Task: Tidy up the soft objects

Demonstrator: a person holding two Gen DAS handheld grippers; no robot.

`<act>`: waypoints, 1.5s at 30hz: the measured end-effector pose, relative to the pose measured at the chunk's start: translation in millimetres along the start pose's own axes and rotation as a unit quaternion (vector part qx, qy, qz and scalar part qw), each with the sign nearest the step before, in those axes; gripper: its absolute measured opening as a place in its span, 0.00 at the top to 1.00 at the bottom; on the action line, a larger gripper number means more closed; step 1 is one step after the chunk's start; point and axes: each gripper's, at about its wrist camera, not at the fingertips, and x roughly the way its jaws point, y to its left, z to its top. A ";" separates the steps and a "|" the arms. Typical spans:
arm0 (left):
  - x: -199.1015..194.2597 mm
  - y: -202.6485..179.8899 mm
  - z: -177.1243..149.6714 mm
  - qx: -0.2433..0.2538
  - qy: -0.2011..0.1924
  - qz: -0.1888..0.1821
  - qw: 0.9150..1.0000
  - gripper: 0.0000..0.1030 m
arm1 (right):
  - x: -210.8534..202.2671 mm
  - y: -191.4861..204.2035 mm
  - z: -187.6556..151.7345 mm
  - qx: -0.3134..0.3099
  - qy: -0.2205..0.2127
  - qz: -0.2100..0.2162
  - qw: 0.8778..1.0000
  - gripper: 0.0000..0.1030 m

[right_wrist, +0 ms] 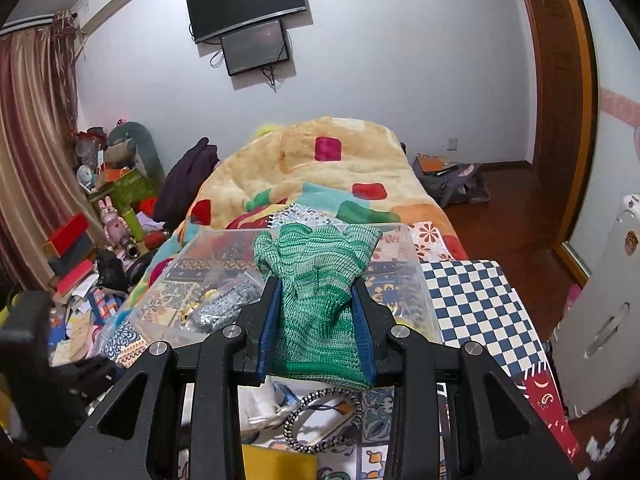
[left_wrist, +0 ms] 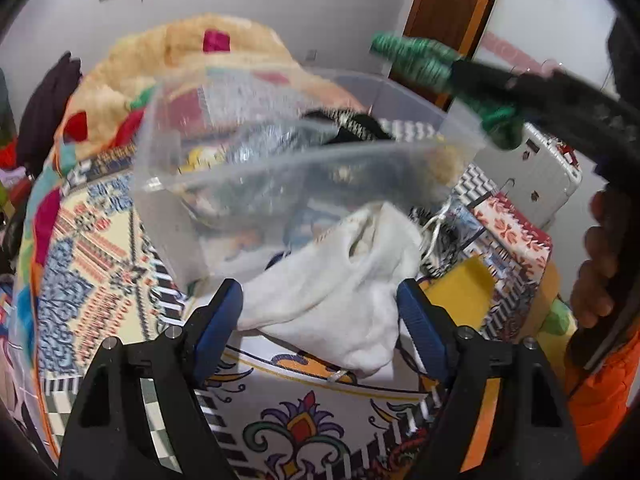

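Note:
My left gripper (left_wrist: 320,312) is shut on a white sock (left_wrist: 340,280), held just in front of a clear plastic bin (left_wrist: 208,168) on the patterned bedspread. My right gripper (right_wrist: 318,320) is shut on a green knitted glove (right_wrist: 316,276) and holds it above the near edge of the same bin (right_wrist: 416,248). The right gripper with the glove (left_wrist: 416,58) also shows in the left wrist view, above the bin's far right corner. The bin holds a grey knitted item (right_wrist: 224,308) and other small soft things.
A yellow sponge-like block (left_wrist: 464,292) and a black-and-white cord (right_wrist: 320,416) lie on the bedspread near the grippers. A fluffy blanket (right_wrist: 320,168) is piled behind the bin. Clutter stands left of the bed; a white cabinet (right_wrist: 600,320) stands right.

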 end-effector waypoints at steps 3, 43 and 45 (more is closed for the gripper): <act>1.2 3.0 -2.4 0.001 -0.009 0.004 1.000 0.33 | 0.2 -0.8 0.3 0.000 0.000 0.000 1.000 0.70; -17.1 21.4 69.1 0.020 -0.094 0.079 0.992 0.63 | 62.9 5.9 -2.5 -0.054 0.091 -0.016 0.994 0.51; -22.9 18.5 67.2 0.021 -0.100 0.076 0.992 0.52 | 55.7 2.9 -2.5 -0.052 0.089 -0.016 0.995 0.51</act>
